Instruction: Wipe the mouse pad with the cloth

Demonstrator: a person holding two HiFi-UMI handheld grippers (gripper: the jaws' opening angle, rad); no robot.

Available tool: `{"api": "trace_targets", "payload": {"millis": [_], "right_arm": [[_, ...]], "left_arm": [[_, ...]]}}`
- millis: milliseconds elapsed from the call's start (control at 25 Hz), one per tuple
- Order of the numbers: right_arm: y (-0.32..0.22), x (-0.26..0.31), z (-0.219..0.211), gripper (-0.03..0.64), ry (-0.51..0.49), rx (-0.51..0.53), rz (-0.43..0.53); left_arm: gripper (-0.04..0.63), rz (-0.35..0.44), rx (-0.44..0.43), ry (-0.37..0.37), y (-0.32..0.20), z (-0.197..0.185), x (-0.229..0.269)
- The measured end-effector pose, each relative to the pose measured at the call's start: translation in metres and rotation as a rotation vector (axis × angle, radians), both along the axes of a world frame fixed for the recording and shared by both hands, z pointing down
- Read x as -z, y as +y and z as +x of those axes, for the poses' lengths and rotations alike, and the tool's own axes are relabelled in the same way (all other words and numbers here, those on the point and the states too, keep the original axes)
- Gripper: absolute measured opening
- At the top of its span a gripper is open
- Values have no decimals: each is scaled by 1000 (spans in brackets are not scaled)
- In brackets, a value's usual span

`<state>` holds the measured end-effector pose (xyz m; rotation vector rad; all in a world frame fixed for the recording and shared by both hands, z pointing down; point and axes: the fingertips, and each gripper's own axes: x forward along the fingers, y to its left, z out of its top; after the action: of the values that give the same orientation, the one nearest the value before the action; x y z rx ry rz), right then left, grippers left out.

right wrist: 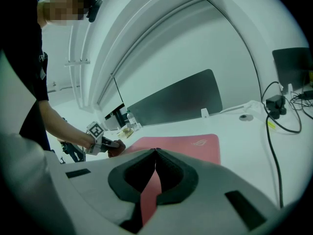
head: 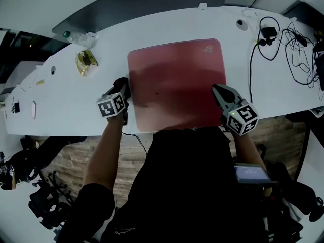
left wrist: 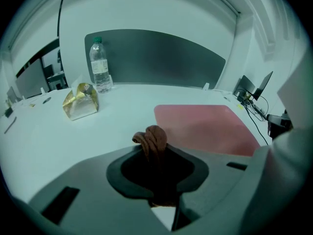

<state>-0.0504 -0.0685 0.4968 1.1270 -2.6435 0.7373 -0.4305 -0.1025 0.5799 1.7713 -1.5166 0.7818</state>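
A red mouse pad lies flat on the white table, near its front edge. My left gripper sits at the pad's left edge, shut on a bunched brown cloth that sticks up between its jaws. The right gripper view shows the same cloth resting at the pad's corner. My right gripper is over the pad's right edge, near the front corner. Its jaws meet at the tips, shut with nothing held. The pad lies to the right in the left gripper view.
A water bottle and a crumpled gold packet stand at the table's back left. Black cables and a plug lie at the right end. A dark grey partition runs along the back. The person stands against the front edge.
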Motion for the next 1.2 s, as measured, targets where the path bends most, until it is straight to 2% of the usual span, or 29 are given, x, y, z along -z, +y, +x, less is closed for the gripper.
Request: {"api": "trace_targets", "payload": {"millis": [160,360,520,1200], "right_arm": [[-4,-1,11,26,-6,4,-5],[-4,-3,24,26,-22,16,-4],[-7,-5,33,26,-36,22,-2],[-6,-12,75,26,-74,33,-11]], "left_arm": [[92,-5,-11,-4,-6,24,-2],[91,-16,9,-60,-5,43,7],[91,-19,-23,-73,-4,66,8],[91,-29,-99,62,-6,187,-10]]}}
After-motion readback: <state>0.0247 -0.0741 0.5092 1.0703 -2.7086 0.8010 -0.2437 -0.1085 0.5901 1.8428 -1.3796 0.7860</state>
